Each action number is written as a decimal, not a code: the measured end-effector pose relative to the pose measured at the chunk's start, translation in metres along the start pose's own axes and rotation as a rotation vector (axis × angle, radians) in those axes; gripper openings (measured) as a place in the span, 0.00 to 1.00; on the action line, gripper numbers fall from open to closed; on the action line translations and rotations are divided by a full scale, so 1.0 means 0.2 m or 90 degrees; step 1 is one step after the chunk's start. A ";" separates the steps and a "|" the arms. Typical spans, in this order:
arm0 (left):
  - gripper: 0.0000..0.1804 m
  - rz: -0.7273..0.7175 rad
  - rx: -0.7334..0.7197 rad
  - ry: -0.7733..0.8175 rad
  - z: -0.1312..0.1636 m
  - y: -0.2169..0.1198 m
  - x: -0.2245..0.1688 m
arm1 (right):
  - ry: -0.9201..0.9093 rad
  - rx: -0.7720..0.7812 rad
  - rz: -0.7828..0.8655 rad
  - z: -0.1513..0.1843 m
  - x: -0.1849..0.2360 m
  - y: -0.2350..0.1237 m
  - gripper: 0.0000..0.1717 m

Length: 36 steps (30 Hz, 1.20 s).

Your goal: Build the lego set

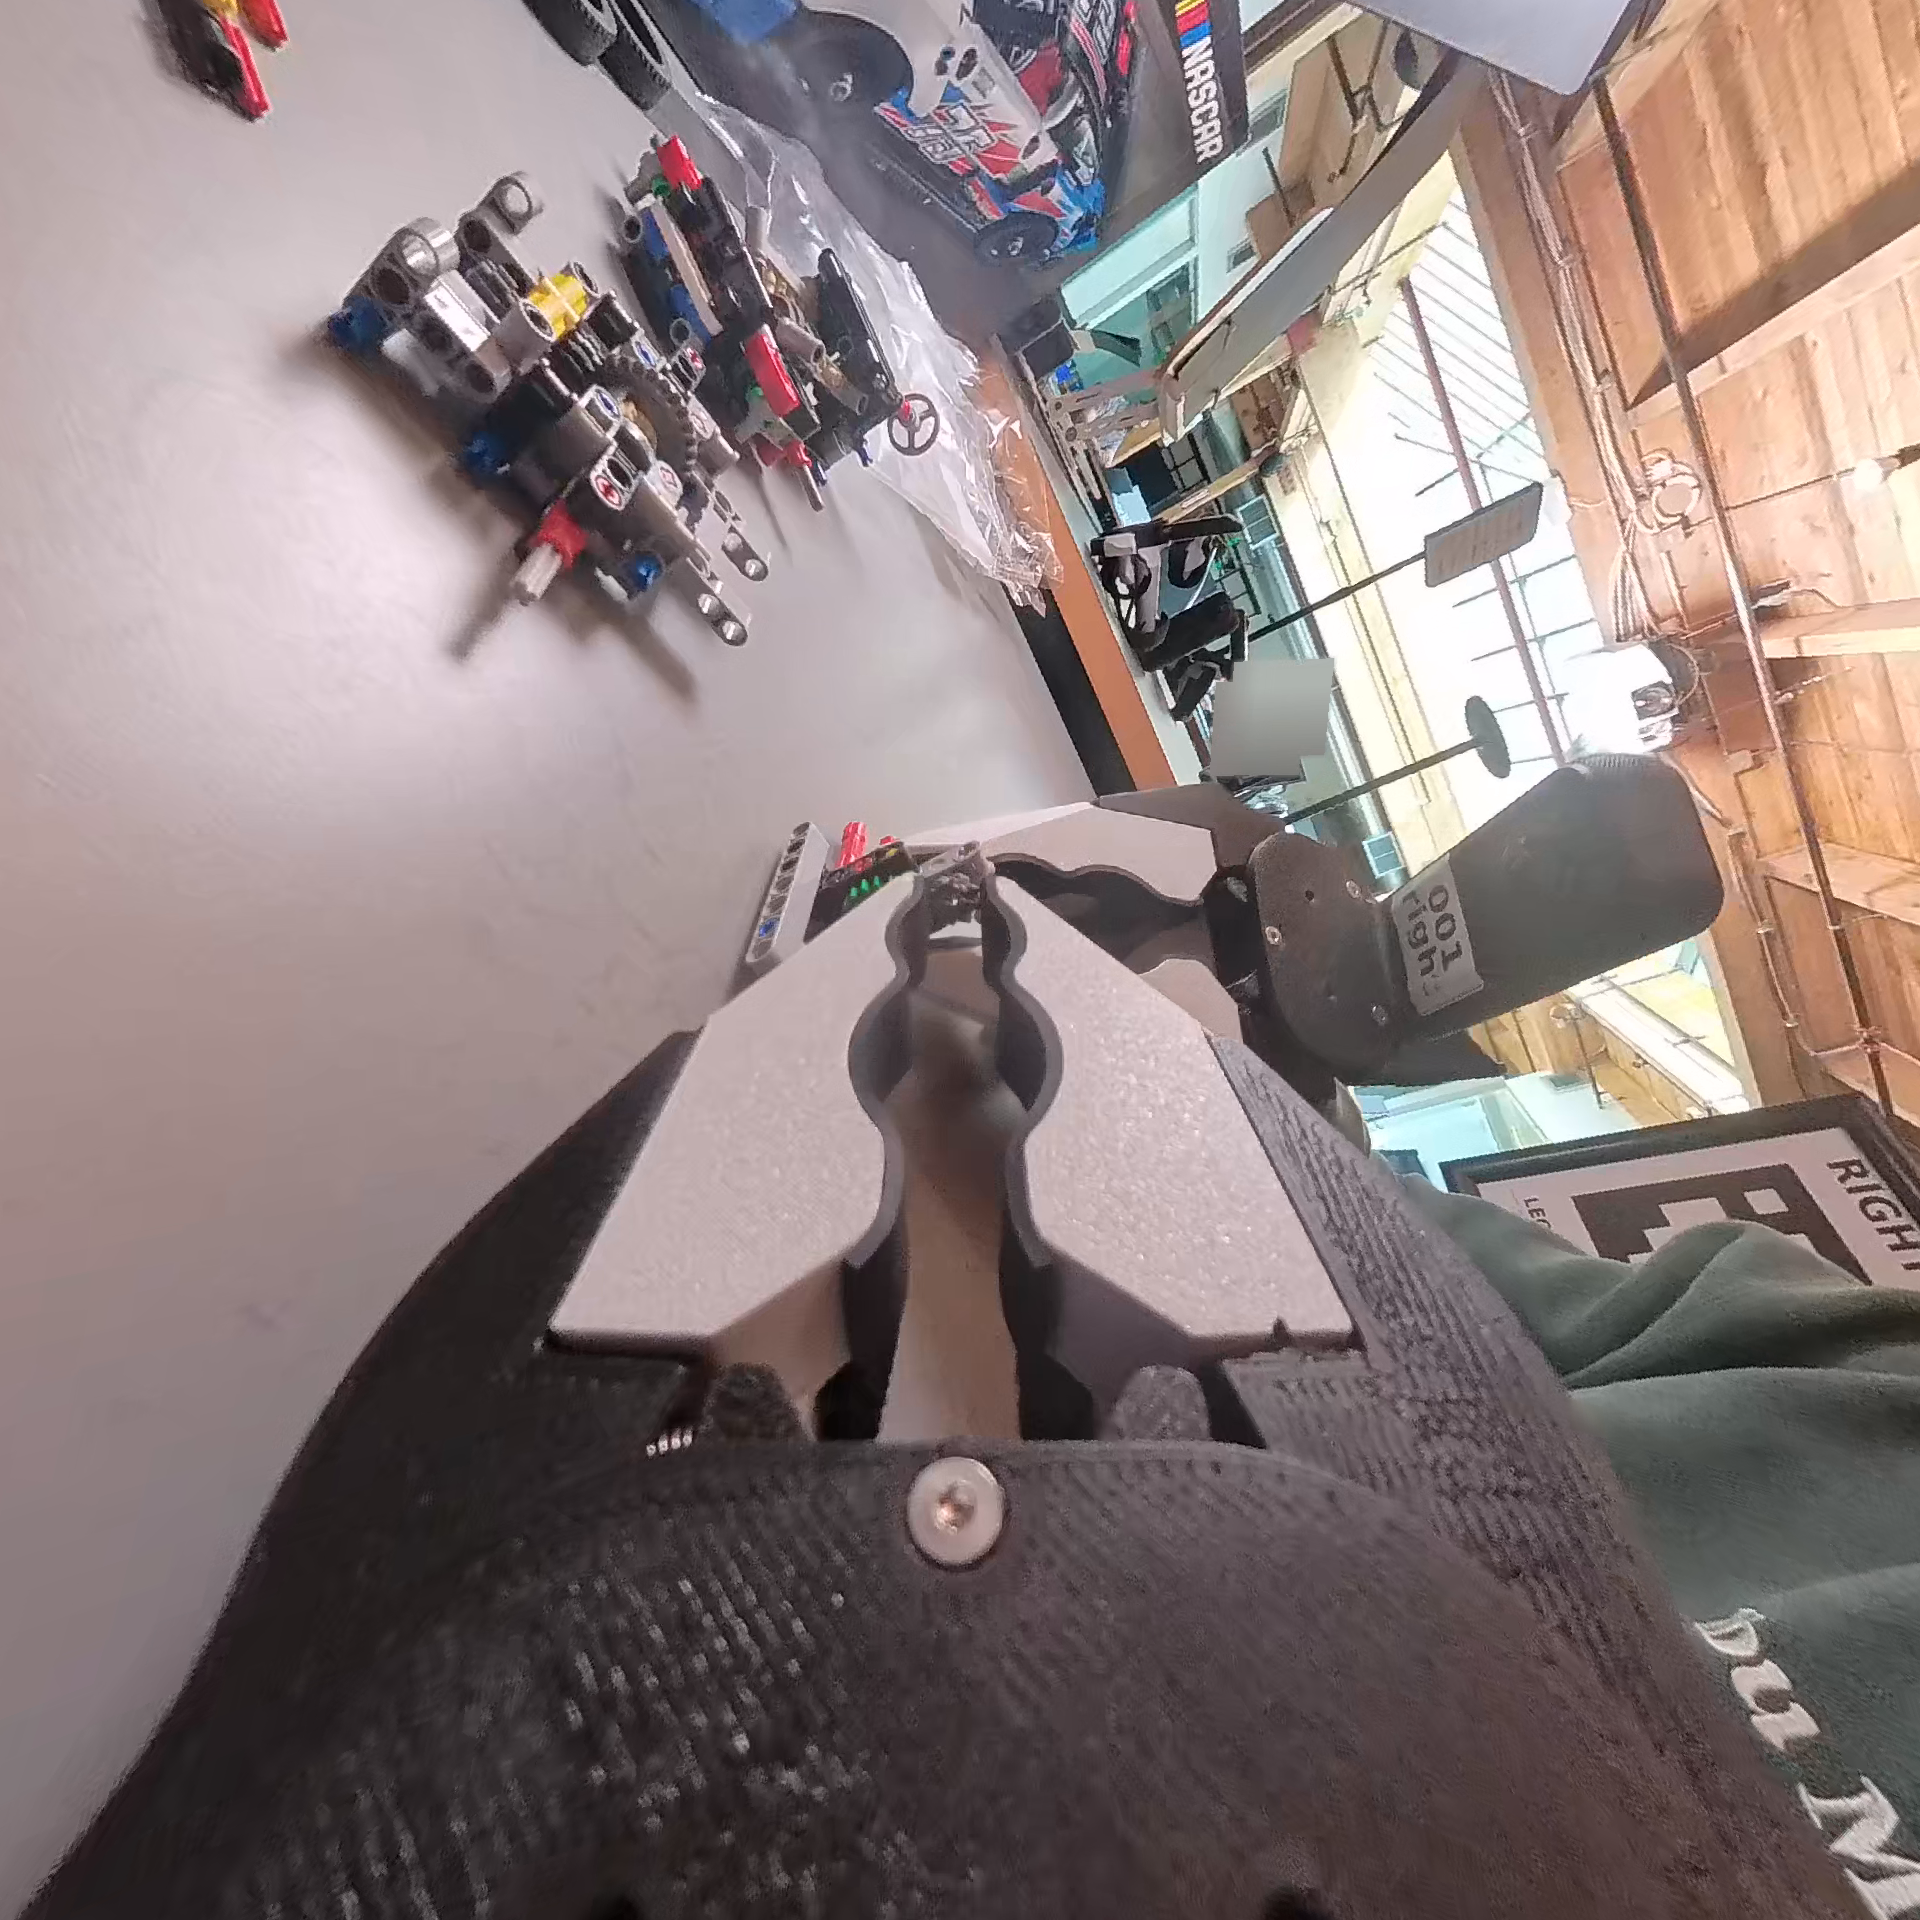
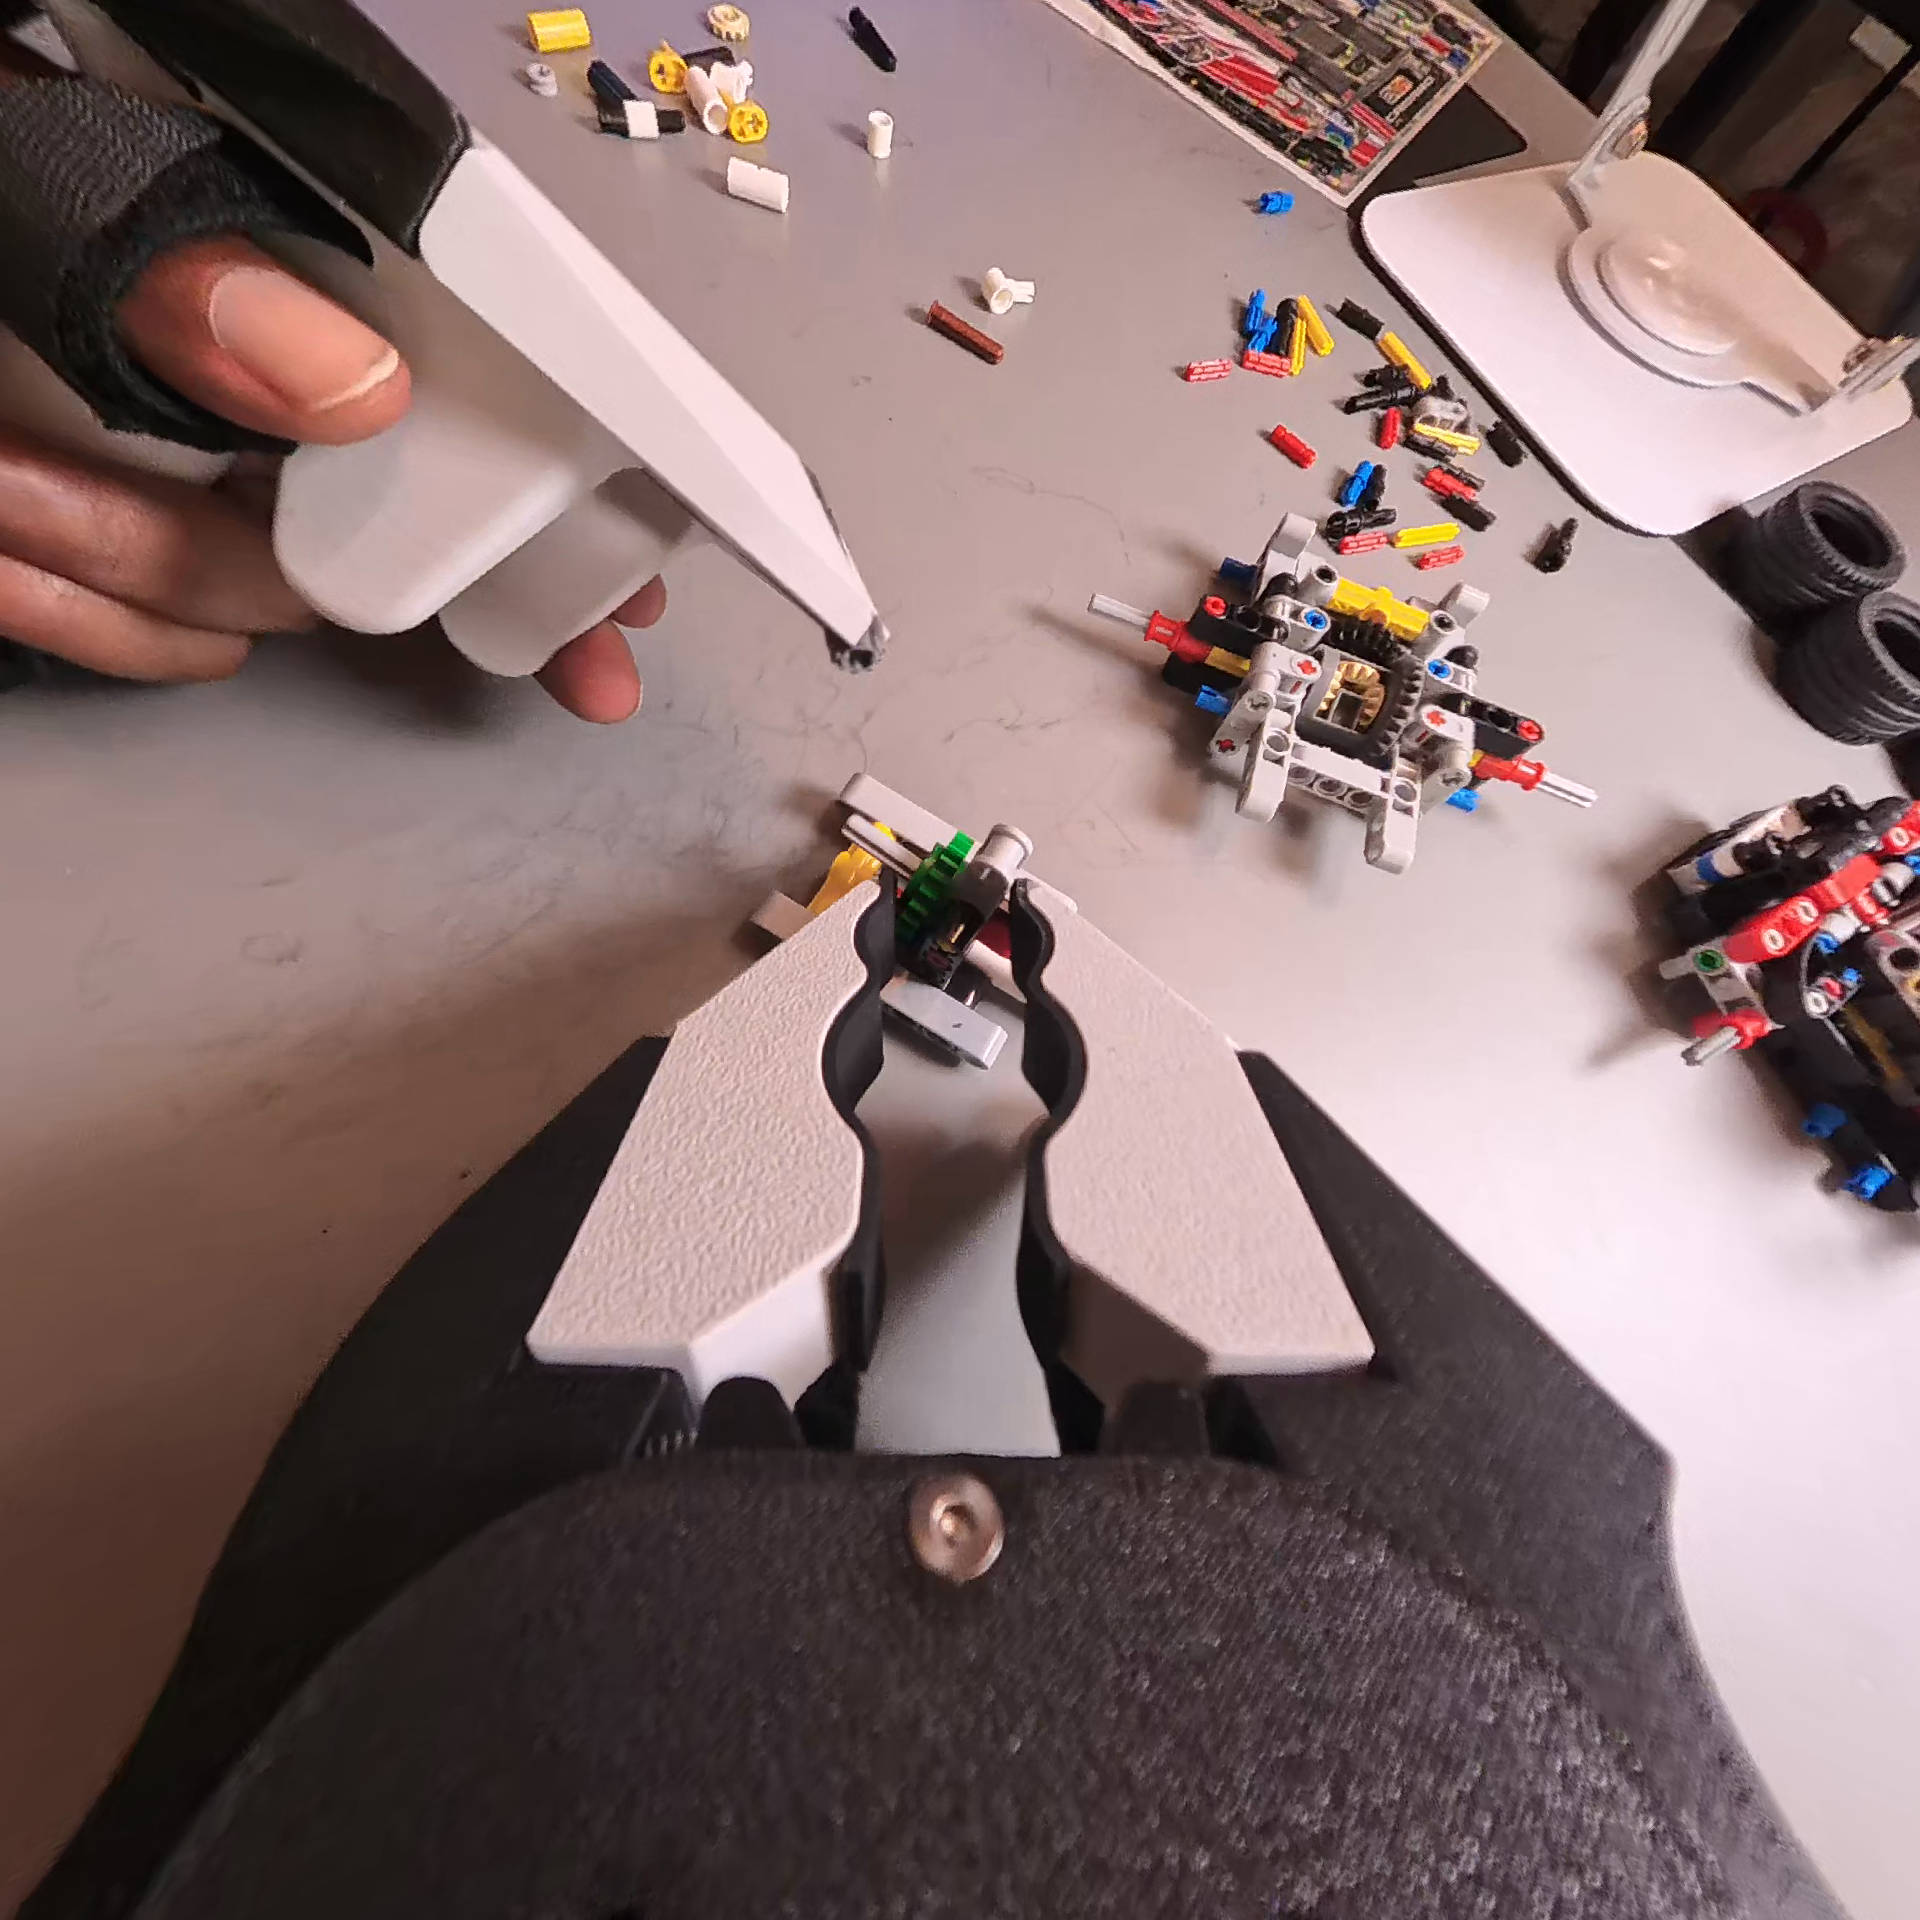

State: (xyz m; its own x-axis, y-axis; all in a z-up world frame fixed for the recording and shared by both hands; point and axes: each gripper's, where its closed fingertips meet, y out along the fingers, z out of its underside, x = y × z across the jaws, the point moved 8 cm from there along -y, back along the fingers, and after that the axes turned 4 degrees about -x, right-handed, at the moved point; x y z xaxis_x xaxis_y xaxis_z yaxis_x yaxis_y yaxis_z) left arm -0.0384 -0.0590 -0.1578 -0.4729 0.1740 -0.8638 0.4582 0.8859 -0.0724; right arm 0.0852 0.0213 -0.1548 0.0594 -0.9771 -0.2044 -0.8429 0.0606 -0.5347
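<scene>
Grey-and-green gear assembly (image 2: 940, 914) sits mid-frame clamped in the right gripper (image 2: 951, 914), long axis running toward upper left, while the left gripper (image 2: 857, 649), pinching a small dark part (image 1: 956, 899), hovers just above it.

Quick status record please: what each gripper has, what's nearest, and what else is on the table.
right gripper: shut on small gear assembly with green gear, resting on table
left gripper: shut on a small dark grey piece, above the table
nearest build: grey differential frame
loose parts: coloured pins
far right: black tyres
</scene>
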 end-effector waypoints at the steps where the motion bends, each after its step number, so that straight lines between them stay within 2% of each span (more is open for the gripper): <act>1: 0.04 0.006 -0.001 -0.007 0.00 0.00 0.00 | -0.008 -0.001 0.001 0.00 0.00 0.00 0.11; 6: 0.04 0.047 -0.006 -0.048 0.00 -0.01 0.00 | -0.022 -0.037 -0.014 -0.03 0.00 -0.03 0.20; 12: 0.04 0.080 -0.004 -0.082 0.00 -0.03 0.00 | -0.079 -0.138 -0.027 -0.09 -0.01 -0.12 0.21; 18: 0.04 0.123 0.010 -0.116 0.03 -0.02 -0.02 | -0.225 -0.234 -0.022 -0.15 0.08 -0.16 0.12; 20: 0.04 0.133 0.017 -0.122 0.04 -0.01 -0.03 | -0.243 -0.250 -0.021 -0.16 0.10 -0.16 0.09; 24: 0.04 0.147 0.023 -0.128 0.05 -0.01 -0.04 | -0.236 -0.255 -0.029 -0.15 0.10 -0.16 0.05; 36: 0.04 0.187 0.036 -0.131 0.05 -0.01 -0.08 | -0.186 -0.269 -0.063 -0.15 0.09 -0.17 0.04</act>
State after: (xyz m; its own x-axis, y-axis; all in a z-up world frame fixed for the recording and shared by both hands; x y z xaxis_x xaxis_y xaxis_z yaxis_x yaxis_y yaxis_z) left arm -0.0240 -0.0682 -0.1498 -0.1566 0.3226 -0.9335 0.5962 0.7844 0.1710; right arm 0.0985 -0.0037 -0.1155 0.2457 -0.8725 -0.4224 -0.9644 -0.1760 -0.1974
